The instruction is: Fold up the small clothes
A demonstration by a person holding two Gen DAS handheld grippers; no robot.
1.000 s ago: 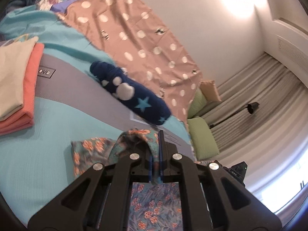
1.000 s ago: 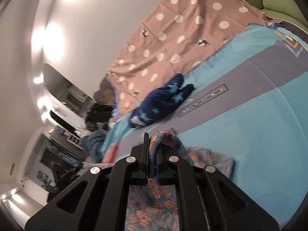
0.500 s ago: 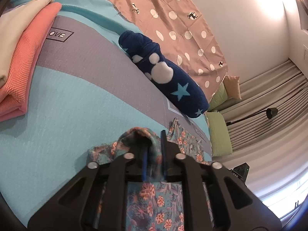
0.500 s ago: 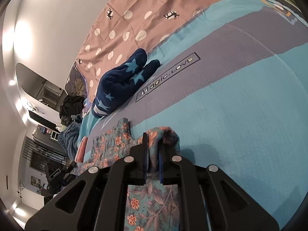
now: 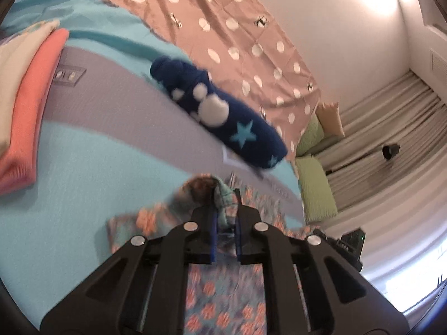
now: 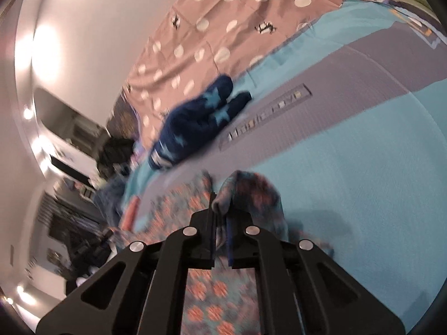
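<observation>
floral garment (image 5: 223,293): teal-blue ground with orange-coral flowers
bedspread (image 5: 92,184): turquoise with a wide grey-lilac band
rolled fleece (image 5: 223,117): navy, white blobs and light-blue stars (blurred)
sheet (image 5: 237,36): dusty pink, white dots, small dark figures
folded stack (image 5: 25,106): cream over coral-orange
pillows (image 5: 315,192): light green
gripper frames (image 6: 220,251): black, blue finger pads

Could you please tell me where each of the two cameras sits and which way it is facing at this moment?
Left wrist: on the left hand-held gripper, looking along its fingers over the bed toward curtains; fingers pinch the floral garment.
Right wrist: on the right hand-held gripper, facing across the bed toward a dim room; its fingers also pinch the floral garment.
Shared: the floral garment, the navy star garment, the polka-dot sheet and the teal bedspread.
</observation>
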